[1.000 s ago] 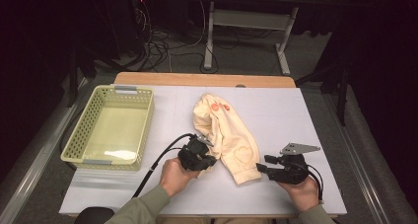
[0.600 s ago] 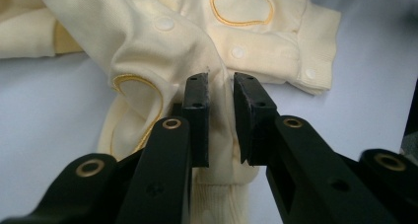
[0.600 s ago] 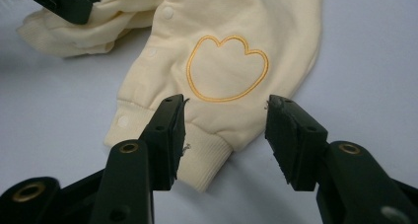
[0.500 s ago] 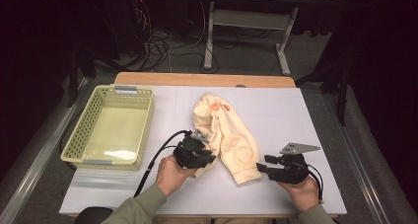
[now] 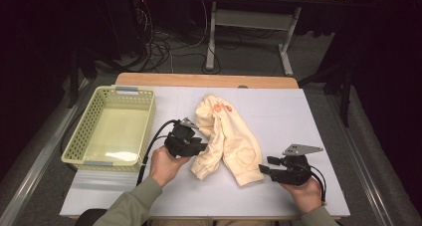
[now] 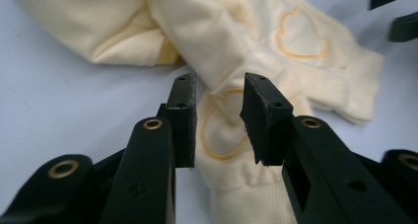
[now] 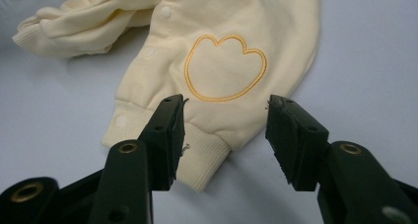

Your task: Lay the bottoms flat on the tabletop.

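Note:
A cream baby garment (image 5: pixel 226 136) with orange heart outlines lies on the white table top (image 5: pixel 278 106), its two leg cuffs toward the person. My left gripper (image 5: pixel 200 147) is at the garment's left leg. In the left gripper view its jaws (image 6: pixel 219 93) have just been opening and stand apart, with the heart-marked cloth (image 6: pixel 246 31) lying under the gap and not pinched. My right gripper (image 5: pixel 263 169) sits at the right leg's cuff. Its jaws (image 7: pixel 224 108) are open above the ribbed hem (image 7: pixel 207 150), apart from the cloth (image 7: pixel 226 36).
A pale yellow-green plastic basket (image 5: pixel 149 121) stands at the table's left. The right gripper's jaw tips (image 6: pixel 394 12) show at the top right of the left gripper view. A wooden table edge (image 5: pixel 199 79) lies beyond the white sheet, with cables and desk legs on the floor behind.
The left gripper's jaws have opened and the hand has shifted slightly left and away. The garment's left leg now lies spread beside it. The right hand has stayed put.

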Demonstrator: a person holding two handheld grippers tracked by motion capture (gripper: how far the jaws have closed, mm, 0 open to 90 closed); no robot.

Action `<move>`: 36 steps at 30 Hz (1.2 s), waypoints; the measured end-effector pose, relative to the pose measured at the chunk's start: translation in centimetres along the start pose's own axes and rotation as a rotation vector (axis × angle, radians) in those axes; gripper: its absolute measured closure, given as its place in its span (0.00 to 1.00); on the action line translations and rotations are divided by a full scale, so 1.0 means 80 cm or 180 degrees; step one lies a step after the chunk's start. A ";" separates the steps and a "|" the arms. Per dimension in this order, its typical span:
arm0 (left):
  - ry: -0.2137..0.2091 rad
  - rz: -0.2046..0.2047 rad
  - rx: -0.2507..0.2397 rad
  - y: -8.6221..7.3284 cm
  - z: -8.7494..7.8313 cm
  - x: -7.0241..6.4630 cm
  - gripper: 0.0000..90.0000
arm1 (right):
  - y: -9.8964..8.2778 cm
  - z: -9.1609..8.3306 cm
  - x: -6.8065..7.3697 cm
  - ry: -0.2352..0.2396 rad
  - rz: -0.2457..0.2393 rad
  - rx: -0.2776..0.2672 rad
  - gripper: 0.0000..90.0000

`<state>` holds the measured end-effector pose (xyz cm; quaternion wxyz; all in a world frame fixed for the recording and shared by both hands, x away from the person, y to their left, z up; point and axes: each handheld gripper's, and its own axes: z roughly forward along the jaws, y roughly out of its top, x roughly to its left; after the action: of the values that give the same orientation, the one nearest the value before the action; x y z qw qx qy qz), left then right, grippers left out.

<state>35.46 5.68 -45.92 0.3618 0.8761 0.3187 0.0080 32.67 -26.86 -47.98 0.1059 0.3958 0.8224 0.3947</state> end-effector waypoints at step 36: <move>0.0441 -0.0380 0.0310 0.009 0.061 0.048 0.94 | -0.001 0.003 0.000 0.0006 -0.0020 0.0021 0.55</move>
<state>40.12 4.38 -49.92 0.2957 0.8694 0.3946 0.0315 32.75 -26.75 -48.18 0.1051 0.3932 0.8251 0.3919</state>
